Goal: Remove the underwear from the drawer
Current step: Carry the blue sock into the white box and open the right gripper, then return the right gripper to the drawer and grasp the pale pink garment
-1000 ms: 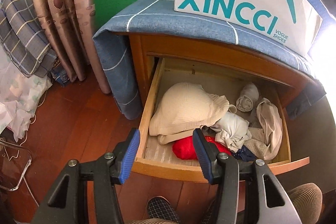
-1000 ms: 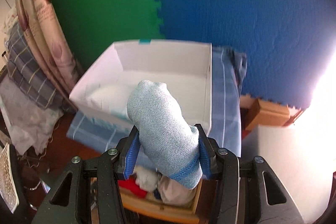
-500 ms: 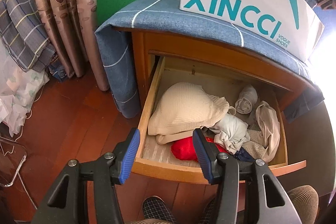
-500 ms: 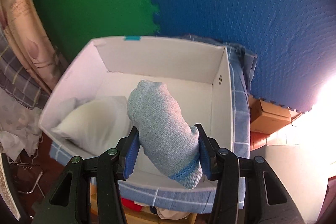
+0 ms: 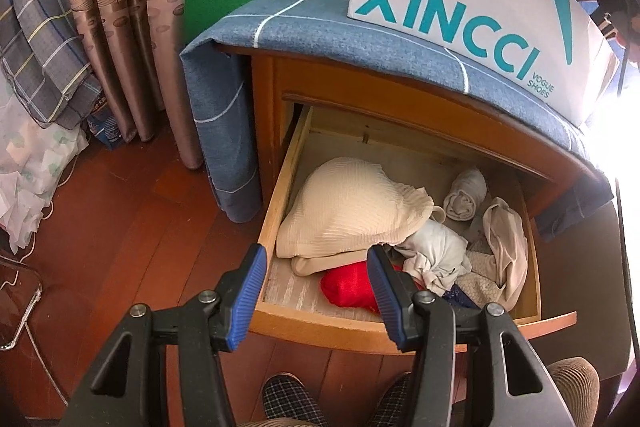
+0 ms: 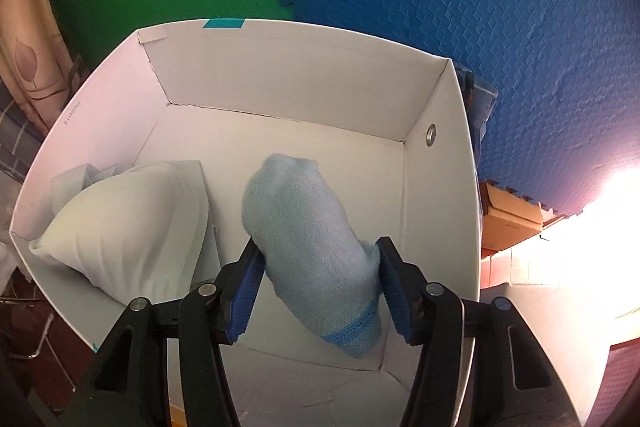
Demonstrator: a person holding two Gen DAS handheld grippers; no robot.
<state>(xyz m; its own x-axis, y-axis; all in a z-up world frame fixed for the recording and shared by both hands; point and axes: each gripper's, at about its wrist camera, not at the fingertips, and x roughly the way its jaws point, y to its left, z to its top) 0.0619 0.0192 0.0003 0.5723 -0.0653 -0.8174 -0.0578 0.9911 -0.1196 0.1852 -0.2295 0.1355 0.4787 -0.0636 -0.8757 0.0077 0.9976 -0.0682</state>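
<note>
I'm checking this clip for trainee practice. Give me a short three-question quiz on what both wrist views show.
1. True or false: the drawer is open.
2. What lies between the right gripper fingers: (a) red cloth, (b) light blue garment, (c) nothing?
3. What does the white shoebox already hold?

Key: 1 true. 2 b, jaws opening. 3 a folded white item.

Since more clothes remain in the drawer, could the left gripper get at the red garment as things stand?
Probably yes: the left gripper is open and empty above the open drawer, and the red garment lies uncovered near the front.
</note>
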